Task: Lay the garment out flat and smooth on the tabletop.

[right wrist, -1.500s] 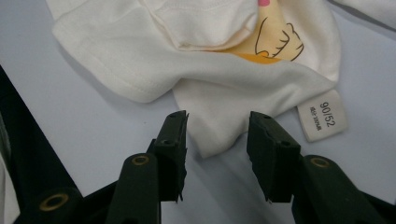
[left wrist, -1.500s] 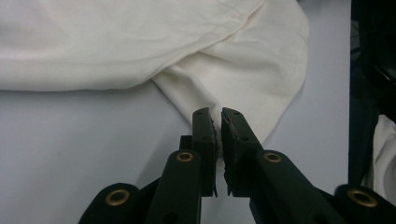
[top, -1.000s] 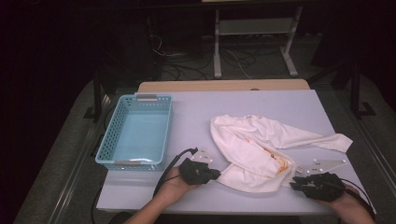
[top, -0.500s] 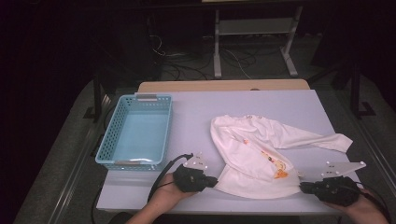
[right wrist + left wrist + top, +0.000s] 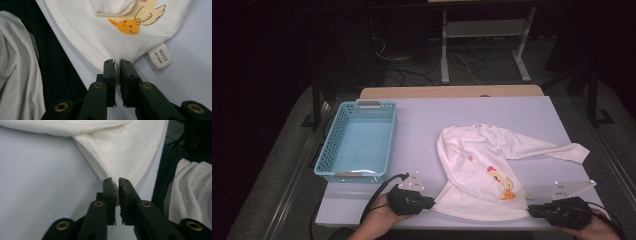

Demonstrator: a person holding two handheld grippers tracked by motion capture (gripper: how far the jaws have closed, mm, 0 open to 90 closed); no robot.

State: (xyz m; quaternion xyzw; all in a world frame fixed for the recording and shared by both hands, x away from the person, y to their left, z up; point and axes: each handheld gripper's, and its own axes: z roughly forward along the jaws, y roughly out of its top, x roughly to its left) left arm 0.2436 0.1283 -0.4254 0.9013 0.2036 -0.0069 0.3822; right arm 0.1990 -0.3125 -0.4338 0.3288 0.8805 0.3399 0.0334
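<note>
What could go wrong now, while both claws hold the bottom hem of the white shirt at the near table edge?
1. The left claw pinches only a thin corner of the white shirt, and its jaws have just been opening, so the cloth may slip out.
2. The right claw also grips just the hem tip; an uneven pull could drag the shirt askew.
3. The hem lies at the table edge, so a released shirt might slide off.

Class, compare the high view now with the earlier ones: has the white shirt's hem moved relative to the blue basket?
Yes. The white shirt has been drawn flatter, its hem pulled toward the near table edge and wider, its left corner now below the blue basket's near-right corner.
</note>
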